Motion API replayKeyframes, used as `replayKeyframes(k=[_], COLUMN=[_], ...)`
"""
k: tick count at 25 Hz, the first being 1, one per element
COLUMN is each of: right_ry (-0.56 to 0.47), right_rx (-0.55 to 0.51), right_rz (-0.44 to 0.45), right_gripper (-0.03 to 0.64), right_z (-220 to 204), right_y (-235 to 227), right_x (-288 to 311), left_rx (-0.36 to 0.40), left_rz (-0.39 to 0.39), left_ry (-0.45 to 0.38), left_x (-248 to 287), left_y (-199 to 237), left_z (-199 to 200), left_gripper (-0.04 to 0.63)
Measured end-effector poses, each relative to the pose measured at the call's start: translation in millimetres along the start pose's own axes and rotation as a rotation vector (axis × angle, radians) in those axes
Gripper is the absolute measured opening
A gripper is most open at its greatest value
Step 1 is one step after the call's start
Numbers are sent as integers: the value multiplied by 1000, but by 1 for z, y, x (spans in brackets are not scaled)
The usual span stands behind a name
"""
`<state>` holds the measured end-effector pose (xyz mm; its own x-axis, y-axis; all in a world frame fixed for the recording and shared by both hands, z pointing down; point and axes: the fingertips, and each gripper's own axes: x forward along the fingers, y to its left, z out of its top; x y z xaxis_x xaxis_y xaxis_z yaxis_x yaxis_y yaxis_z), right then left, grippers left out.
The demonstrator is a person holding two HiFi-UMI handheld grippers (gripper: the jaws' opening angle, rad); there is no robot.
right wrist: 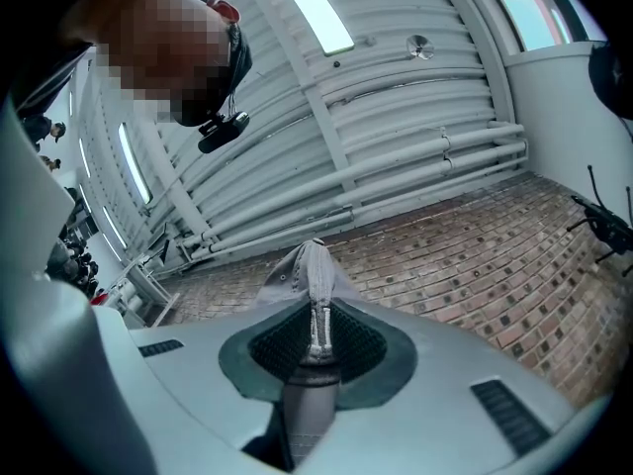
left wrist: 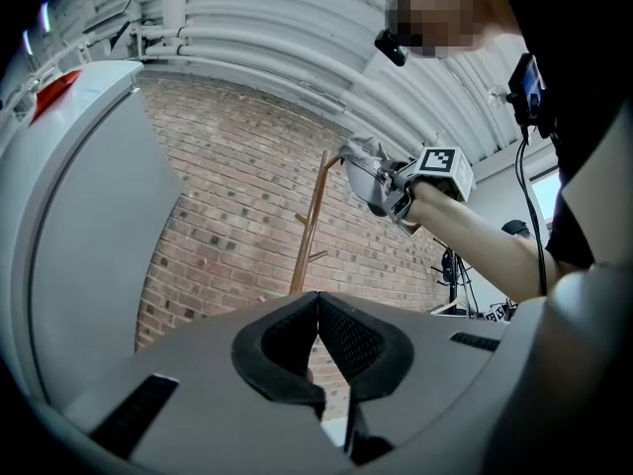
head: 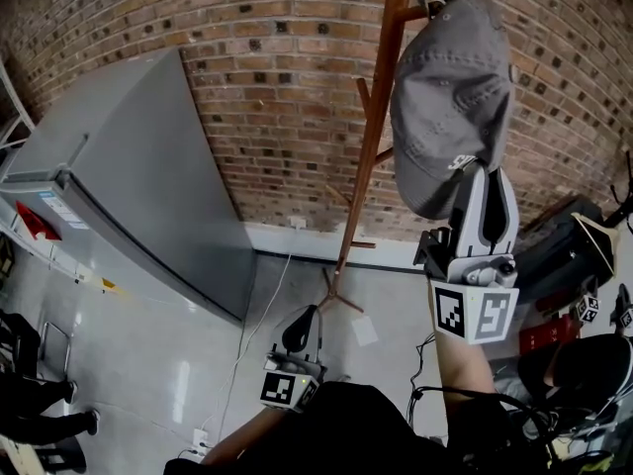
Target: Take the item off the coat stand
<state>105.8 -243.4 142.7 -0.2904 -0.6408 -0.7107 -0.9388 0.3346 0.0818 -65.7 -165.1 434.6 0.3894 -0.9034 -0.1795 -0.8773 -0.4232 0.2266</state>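
A grey cap (head: 450, 87) hangs beside the wooden coat stand (head: 371, 146), its top up by the stand's highest peg (head: 427, 6). My right gripper (head: 480, 171) reaches up from below and is shut on the cap's lower edge. In the right gripper view a fold of the cap (right wrist: 307, 275) is pinched between the pads (right wrist: 341, 339). My left gripper (head: 300, 330) hangs low near the stand's foot, its jaws shut with nothing between them. The left gripper view shows the shut left gripper (left wrist: 316, 330) in front, with the stand (left wrist: 309, 226) and the cap (left wrist: 364, 161) farther off.
A grey fridge (head: 119, 166) stands left against the brick wall (head: 287, 97). A black case (head: 564, 255) and cables (head: 435, 384) lie at the right on the floor. A person's legs (head: 30, 384) show at the far left.
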Motion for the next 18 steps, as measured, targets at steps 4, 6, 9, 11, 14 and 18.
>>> replayKeyframes(k=[4, 6, 9, 11, 14, 18], right_ry=[5, 14, 28, 32, 32, 17], right_rx=[-2, 2, 9, 10, 4, -12], right_rz=[-4, -8, -14, -17, -15, -7], right_gripper=[64, 64, 64, 64, 64, 64], right_z=[0, -1, -5, -6, -2, 7], right_y=[0, -1, -1, 1, 4, 5], right_x=[-8, -13, -22, -26, -29, -27], left_rx=[-17, -17, -26, -23, -19, -18], left_rz=[-2, -4, -2, -2, -7, -7], left_ry=[-29, -34, -31, -21, 12, 29], left_x=[-3, -4, -7, -9, -12, -16], left_y=[-1, -2, -4, -4, -7, -9], left_z=[-1, -1, -2, -2, -3, -8], left_gripper=[17, 17, 17, 16, 17, 17])
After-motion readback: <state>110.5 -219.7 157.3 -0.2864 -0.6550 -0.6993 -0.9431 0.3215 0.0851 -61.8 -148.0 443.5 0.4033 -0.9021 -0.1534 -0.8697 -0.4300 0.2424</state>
